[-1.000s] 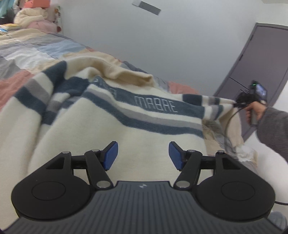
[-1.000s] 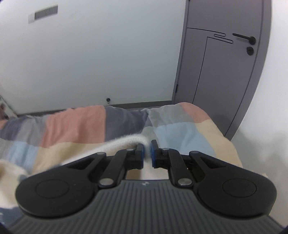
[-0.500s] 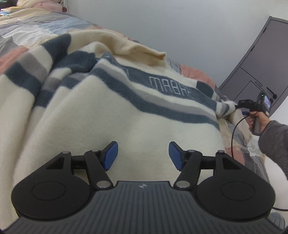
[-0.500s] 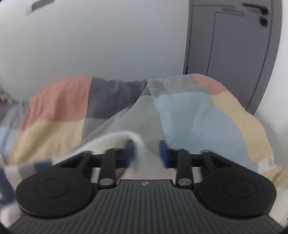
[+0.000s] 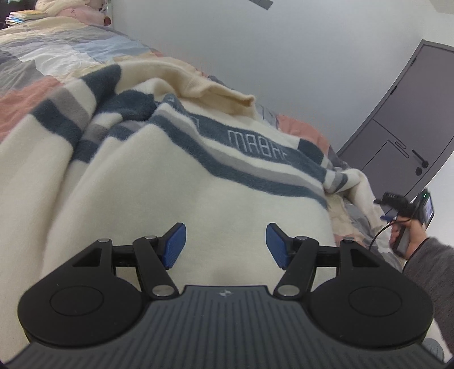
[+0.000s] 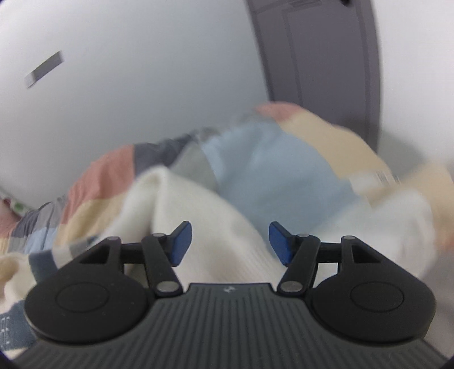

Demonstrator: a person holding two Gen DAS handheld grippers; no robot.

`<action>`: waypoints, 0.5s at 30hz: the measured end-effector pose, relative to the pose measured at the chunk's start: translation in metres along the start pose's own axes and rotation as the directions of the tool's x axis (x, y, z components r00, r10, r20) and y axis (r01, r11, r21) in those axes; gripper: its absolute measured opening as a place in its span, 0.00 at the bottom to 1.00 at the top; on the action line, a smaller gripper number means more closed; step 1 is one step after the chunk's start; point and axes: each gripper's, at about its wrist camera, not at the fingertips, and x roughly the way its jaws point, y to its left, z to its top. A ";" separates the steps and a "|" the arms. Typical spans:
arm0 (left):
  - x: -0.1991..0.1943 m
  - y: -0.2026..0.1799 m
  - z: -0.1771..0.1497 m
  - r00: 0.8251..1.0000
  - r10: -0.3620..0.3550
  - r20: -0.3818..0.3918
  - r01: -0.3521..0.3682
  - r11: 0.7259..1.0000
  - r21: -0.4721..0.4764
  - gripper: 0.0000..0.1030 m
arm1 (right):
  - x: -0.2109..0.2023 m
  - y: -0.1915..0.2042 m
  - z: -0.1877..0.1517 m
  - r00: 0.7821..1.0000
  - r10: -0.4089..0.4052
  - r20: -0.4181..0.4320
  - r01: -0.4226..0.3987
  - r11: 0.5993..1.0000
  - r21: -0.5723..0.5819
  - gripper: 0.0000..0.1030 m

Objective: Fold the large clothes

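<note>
Cream fleece garment (image 5: 176, 181) with navy and grey stripes, spread rumpled across a bed; woven lettering on the widest navy band, seen mirrored. Patchwork bedspread (image 5: 48, 54) underneath, in blocks of pink, blue, grey and pale yellow. A paler cream flap (image 5: 198, 85) folded over the garment's far edge, toward the white wall (image 5: 298, 56).

Left gripper (image 5: 226, 244) poised low over the plain cream part of the garment, jaws parted, blue pads (image 5: 174, 245) clear of the cloth on both sides, gripping nothing.

Right gripper (image 6: 229, 241) over a raised ridge of the same cream cloth (image 6: 215, 227), jaws opening; ridge between the pads but not pinched, as far as the heavy blur allows. Beyond it, blue and yellow blocks of the bedspread (image 6: 269, 176) running to the corner of the bed.

From the left wrist view, right gripper (image 5: 403, 207) visible at the garment's right-hand edge, held in a hand (image 5: 405, 235) with a grey sleeve (image 5: 434, 272), black cable trailing below. Grey door (image 5: 403, 122) with a dark handle behind it, past the foot of the bed. Pillows and a small stack of books (image 5: 17, 20) at the far top left.
</note>
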 end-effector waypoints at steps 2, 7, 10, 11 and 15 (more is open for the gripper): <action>-0.004 -0.003 -0.002 1.000 0.003 0.007 -0.003 1.000 0.004 0.66 | -0.001 -0.009 -0.009 1.000 0.007 -0.003 -0.007 0.998 0.067 0.60; -0.001 -0.005 -0.005 1.000 0.024 -0.005 -0.024 1.000 -0.003 0.66 | -0.001 -0.029 -0.027 0.998 0.062 0.010 -0.062 0.965 0.253 0.61; 0.004 -0.003 -0.005 0.999 0.030 -0.011 -0.030 0.999 -0.015 0.66 | -0.001 -0.030 -0.026 0.996 0.087 0.012 -0.087 0.955 0.282 0.55; 0.006 -0.002 -0.005 0.999 0.033 -0.013 -0.033 0.999 -0.021 0.66 | -0.002 -0.032 -0.024 0.994 0.107 0.010 -0.105 0.951 0.292 0.40; 0.009 0.000 -0.005 0.999 0.043 -0.023 -0.044 0.998 -0.033 0.66 | -0.018 -0.036 -0.011 0.983 0.171 0.061 -0.181 0.935 0.306 0.14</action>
